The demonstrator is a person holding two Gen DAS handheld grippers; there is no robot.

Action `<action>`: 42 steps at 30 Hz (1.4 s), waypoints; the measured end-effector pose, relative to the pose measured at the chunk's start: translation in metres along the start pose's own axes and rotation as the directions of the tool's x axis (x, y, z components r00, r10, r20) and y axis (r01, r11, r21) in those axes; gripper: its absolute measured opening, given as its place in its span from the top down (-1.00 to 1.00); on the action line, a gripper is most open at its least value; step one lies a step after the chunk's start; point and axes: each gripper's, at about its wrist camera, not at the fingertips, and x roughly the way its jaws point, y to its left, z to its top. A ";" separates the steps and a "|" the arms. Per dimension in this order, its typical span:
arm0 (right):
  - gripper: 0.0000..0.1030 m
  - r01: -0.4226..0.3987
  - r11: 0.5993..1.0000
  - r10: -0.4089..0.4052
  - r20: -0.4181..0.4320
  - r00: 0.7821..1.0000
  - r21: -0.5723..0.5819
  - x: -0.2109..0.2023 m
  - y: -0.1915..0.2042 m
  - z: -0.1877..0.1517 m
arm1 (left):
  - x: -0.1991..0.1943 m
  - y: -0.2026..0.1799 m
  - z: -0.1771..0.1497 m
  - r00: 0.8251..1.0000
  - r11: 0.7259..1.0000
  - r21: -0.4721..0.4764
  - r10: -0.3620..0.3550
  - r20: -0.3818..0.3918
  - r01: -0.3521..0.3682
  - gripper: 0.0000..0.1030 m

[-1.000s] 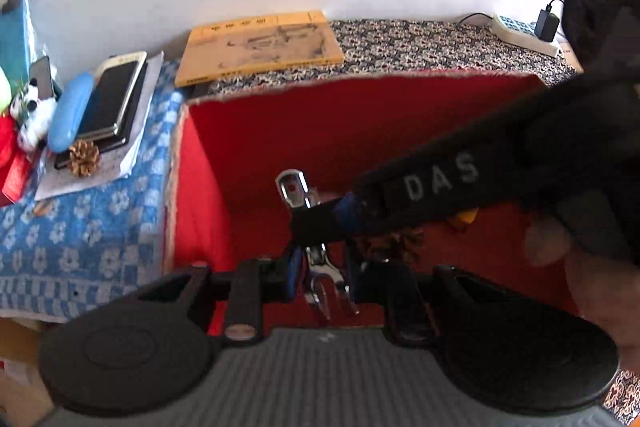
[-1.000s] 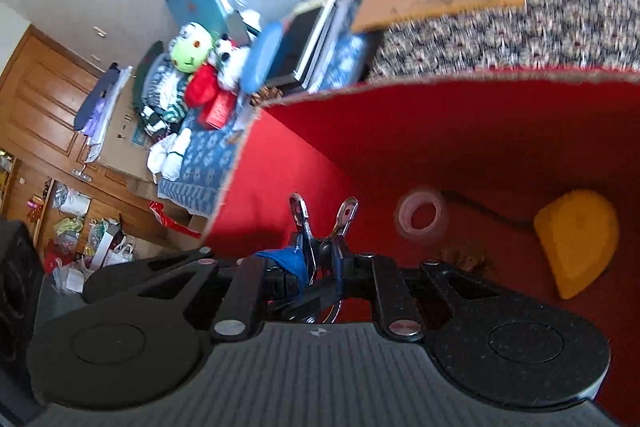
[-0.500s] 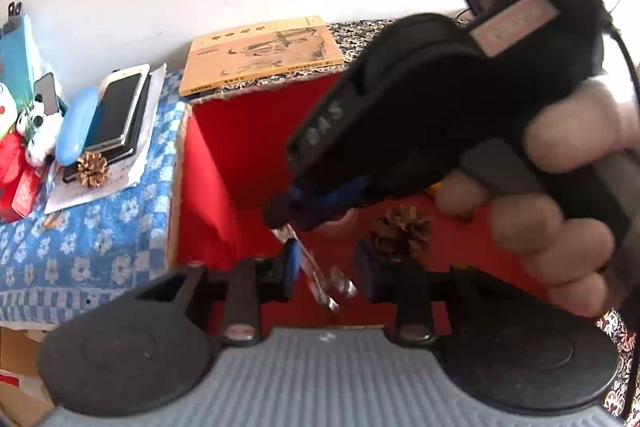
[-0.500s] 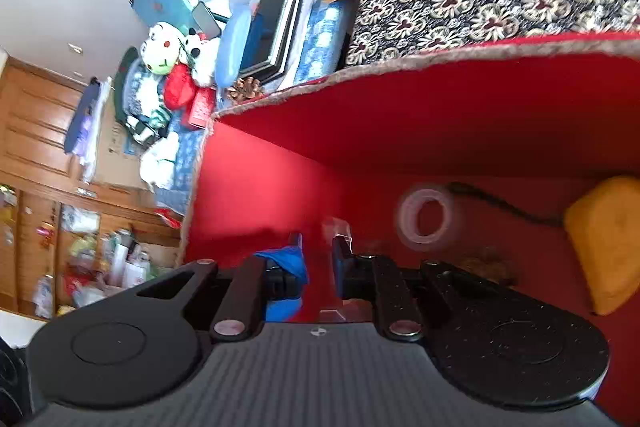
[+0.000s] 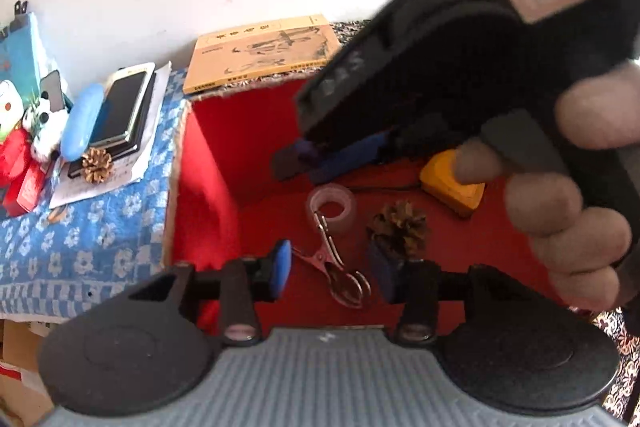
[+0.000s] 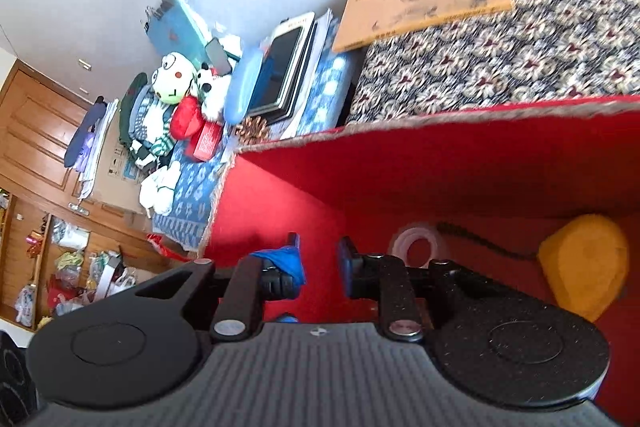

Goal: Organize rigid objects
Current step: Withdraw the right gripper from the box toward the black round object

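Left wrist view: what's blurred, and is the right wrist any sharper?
Left wrist view: the right gripper and hand crossing close to the lens are smeared, while the metal clip on the red box floor reads fairly sharp. Right wrist view: the patterned cloth is smeared; fisheye bends the box rim.

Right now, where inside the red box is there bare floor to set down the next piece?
Bare floor lies along the left wall of the red box, left of the tape roll and the metal clip. The middle is crowded: tape roll, clip and pine cone sit close together, with the yellow object behind. The right side is hidden by the right gripper.
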 end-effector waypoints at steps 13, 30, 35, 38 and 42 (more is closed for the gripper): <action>0.89 0.020 1.000 -0.023 0.119 0.993 0.022 -0.051 -0.014 -0.014 | -0.019 -0.009 0.006 0.995 0.995 -0.044 0.094 0.021 -0.093 -0.14; 0.84 0.064 0.998 -0.062 0.259 0.964 -0.001 -0.122 -0.011 -0.064 | -0.071 -0.046 -0.010 0.966 0.963 -0.087 0.256 0.024 -0.253 -0.27; 0.83 0.047 0.999 -0.040 0.264 0.964 -0.022 -0.138 -0.006 -0.081 | -0.084 -0.058 -0.019 0.960 0.955 -0.107 0.279 0.023 -0.275 -0.33; 0.82 0.057 0.997 -0.043 0.266 0.963 -0.046 -0.146 -0.003 -0.091 | -0.090 -0.064 -0.025 0.956 0.950 -0.120 0.293 0.017 -0.289 -0.37; 0.82 0.064 0.995 -0.042 0.266 0.963 -0.075 -0.155 0.001 -0.103 | -0.097 -0.072 -0.035 0.954 0.945 -0.142 0.299 0.009 -0.295 -0.47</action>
